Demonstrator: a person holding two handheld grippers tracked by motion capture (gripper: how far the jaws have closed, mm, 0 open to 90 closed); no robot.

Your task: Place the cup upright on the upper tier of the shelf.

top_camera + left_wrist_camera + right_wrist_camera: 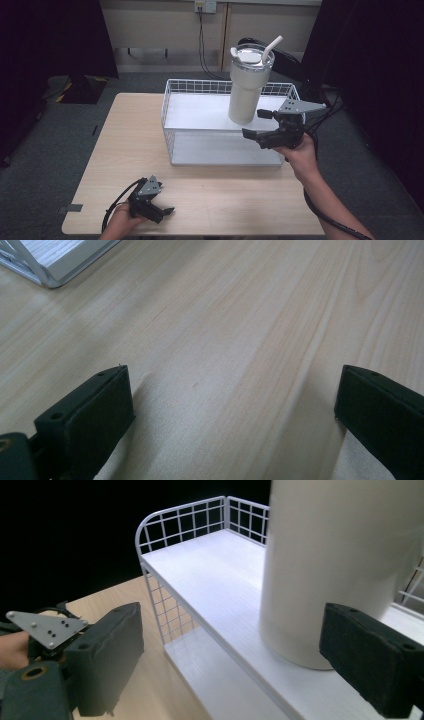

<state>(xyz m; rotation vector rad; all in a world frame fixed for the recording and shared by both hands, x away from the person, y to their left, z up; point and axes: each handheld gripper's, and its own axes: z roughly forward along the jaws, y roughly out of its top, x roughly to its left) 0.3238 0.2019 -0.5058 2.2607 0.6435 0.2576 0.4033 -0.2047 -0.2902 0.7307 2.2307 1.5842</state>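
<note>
The white tumbler (246, 85) stands upright on the top shelf of the white wire rack (175, 102), toward its right end (a lid and a bent straw (271, 48) top it). The right gripper (260, 123) sits just beside the tumbler's base with its jaws spread wide, not touching it; in the right gripper view the tumbler (340, 565) rises between the jaws, nearer the right one. The left gripper (162, 212) rests near the table's (125, 150) front edge, jaws apart over bare wood.
</note>
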